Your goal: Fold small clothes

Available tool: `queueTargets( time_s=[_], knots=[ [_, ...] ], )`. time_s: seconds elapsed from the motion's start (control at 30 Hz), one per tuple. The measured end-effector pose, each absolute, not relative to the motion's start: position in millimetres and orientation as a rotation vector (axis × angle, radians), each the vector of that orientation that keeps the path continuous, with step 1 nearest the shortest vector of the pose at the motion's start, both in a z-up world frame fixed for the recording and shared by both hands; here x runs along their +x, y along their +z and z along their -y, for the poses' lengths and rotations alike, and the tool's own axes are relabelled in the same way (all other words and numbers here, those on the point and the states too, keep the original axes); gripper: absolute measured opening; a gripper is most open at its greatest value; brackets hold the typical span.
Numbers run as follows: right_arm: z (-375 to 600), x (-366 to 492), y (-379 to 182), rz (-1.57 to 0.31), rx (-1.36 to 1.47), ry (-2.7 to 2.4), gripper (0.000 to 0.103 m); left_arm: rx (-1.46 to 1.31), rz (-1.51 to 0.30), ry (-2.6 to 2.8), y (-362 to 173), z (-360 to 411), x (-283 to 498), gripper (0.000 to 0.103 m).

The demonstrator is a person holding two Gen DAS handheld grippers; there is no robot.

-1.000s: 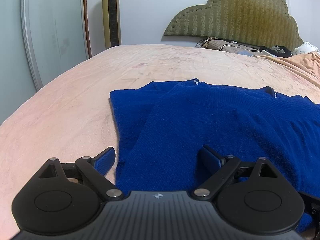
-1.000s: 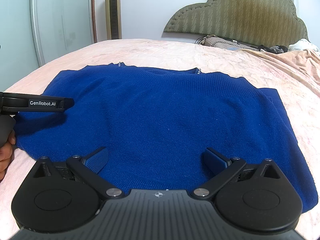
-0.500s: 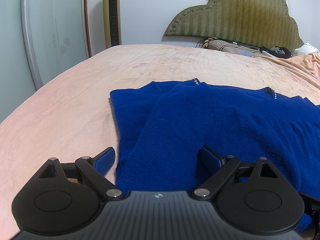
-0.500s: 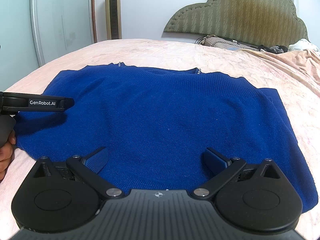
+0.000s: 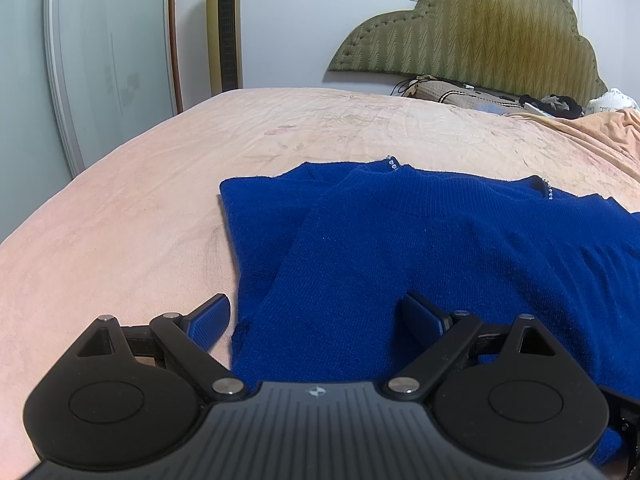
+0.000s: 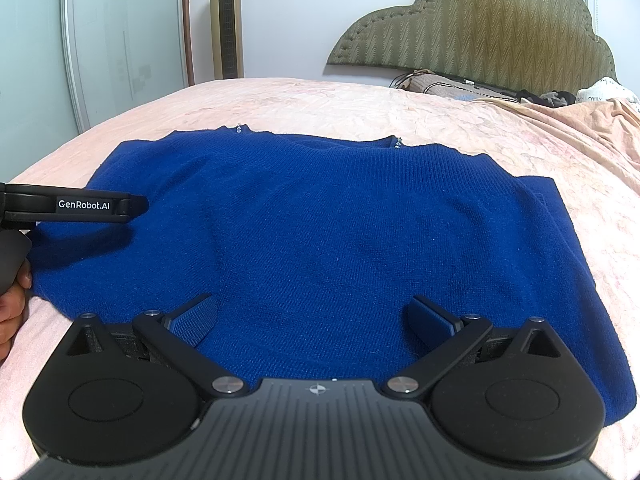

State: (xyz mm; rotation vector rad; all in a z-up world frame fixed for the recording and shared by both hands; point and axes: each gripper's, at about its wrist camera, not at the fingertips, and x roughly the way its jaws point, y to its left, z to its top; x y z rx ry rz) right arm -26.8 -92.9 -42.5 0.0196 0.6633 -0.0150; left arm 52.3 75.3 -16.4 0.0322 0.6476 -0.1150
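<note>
A dark blue knit sweater (image 6: 340, 240) lies flat on the bed, neckline toward the headboard, its sleeves folded in over the body. It also shows in the left wrist view (image 5: 440, 248). My left gripper (image 5: 316, 316) is open and empty, low over the sweater's near left hem edge. My right gripper (image 6: 312, 316) is open and empty, low over the middle of the near hem. The left gripper's body (image 6: 76, 206) shows at the left of the right wrist view, over the sweater's left side.
The bed has a pink sheet (image 5: 120, 232). A padded green headboard (image 5: 480, 32), pillows and dark items (image 5: 556, 104) are at the far end. A gold tower fan (image 5: 224, 28) and a glass wardrobe door (image 5: 108, 60) stand behind on the left.
</note>
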Motion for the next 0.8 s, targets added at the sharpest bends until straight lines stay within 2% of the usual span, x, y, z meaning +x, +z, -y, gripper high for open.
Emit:
queueTargets(
  time_s=[0.8],
  knots=[
    [93.2,-25.7,-42.9,-0.664,0.019,-0.022,0.103,0.015,-0.650,-0.114,-16.3,-77.8,49.7,0.095]
  ],
)
